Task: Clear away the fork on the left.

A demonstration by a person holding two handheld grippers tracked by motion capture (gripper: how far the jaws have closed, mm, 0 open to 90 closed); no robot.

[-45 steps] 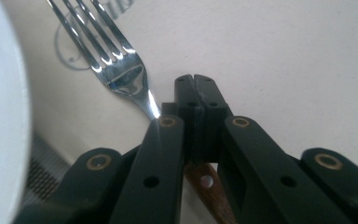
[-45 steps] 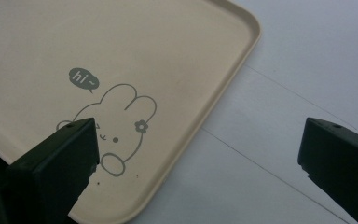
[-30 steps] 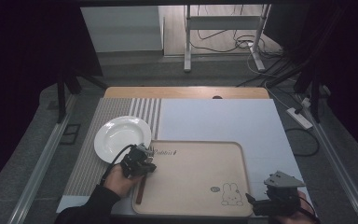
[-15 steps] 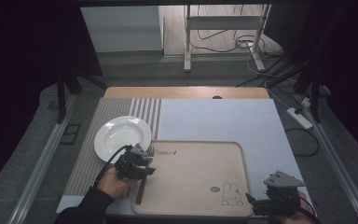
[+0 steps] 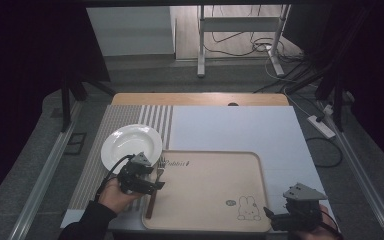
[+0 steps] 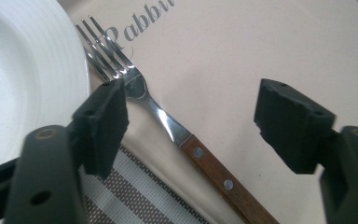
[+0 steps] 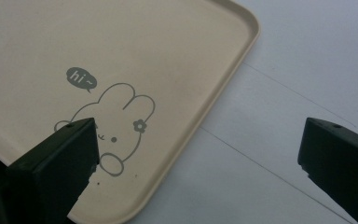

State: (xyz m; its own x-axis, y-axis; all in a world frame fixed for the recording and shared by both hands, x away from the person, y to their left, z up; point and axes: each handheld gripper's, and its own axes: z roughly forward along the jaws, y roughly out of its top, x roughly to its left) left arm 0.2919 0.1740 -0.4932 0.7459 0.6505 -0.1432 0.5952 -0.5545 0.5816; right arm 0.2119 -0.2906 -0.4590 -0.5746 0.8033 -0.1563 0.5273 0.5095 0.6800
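With the wooden-handled fork [image 6: 168, 123] lying along the left edge of the beige rabbit-print tray [image 5: 215, 200], just beside the white plate [image 5: 127, 145], your left gripper [image 5: 152, 184] hovers over it, its jaws having just been opening and now parted wide, gripping nothing. Lift that hand straight up so the pads clear the tines without nudging the fork. Your right gripper [image 5: 280, 220] waits wide open and empty at the tray's near right corner. The tray sits on a pale mat [image 5: 240, 130] beside a striped placemat [image 5: 105, 160]; cables [image 5: 240, 47] trail across the dim floor beyond.
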